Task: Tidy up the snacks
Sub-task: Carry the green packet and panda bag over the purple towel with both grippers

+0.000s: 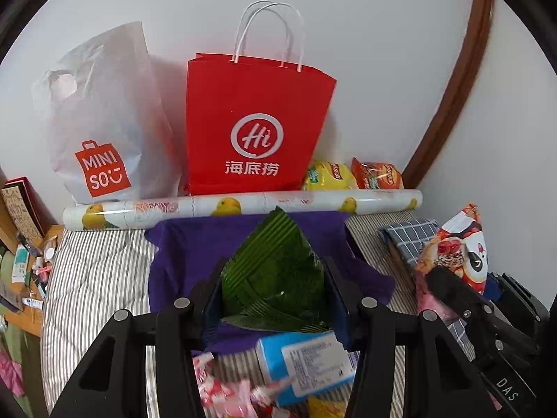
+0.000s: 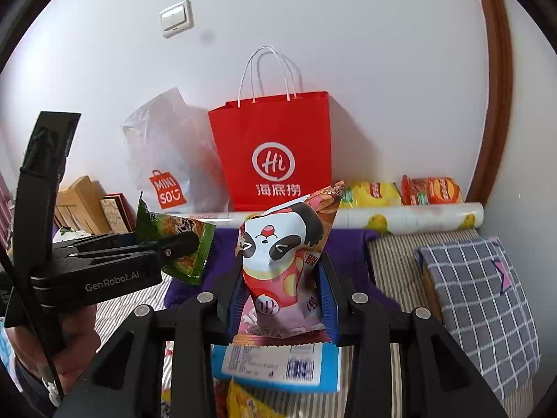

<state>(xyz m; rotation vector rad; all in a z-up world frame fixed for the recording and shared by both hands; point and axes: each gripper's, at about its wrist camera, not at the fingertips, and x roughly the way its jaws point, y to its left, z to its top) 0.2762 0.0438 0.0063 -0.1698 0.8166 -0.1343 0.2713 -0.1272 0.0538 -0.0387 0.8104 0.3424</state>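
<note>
White wall backs a striped bed where the left tongs [image 1: 275, 278] pinch a green leaf-patterned snack packet [image 1: 275, 271] and the right tongs [image 2: 282, 285] pinch a panda-printed snack bag [image 2: 278, 254], both held above a purple cloth [image 1: 243, 233]. Against the wall stand a red paper bag [image 1: 254, 122] and a white plastic bag [image 1: 104, 122], contents hidden, with yellow and orange packets [image 1: 351, 176] beside them.

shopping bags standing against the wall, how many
2: a white plastic Miniso bag on the left and a red paper bag with white handles right beside it. Others may sit outside the views.
</note>
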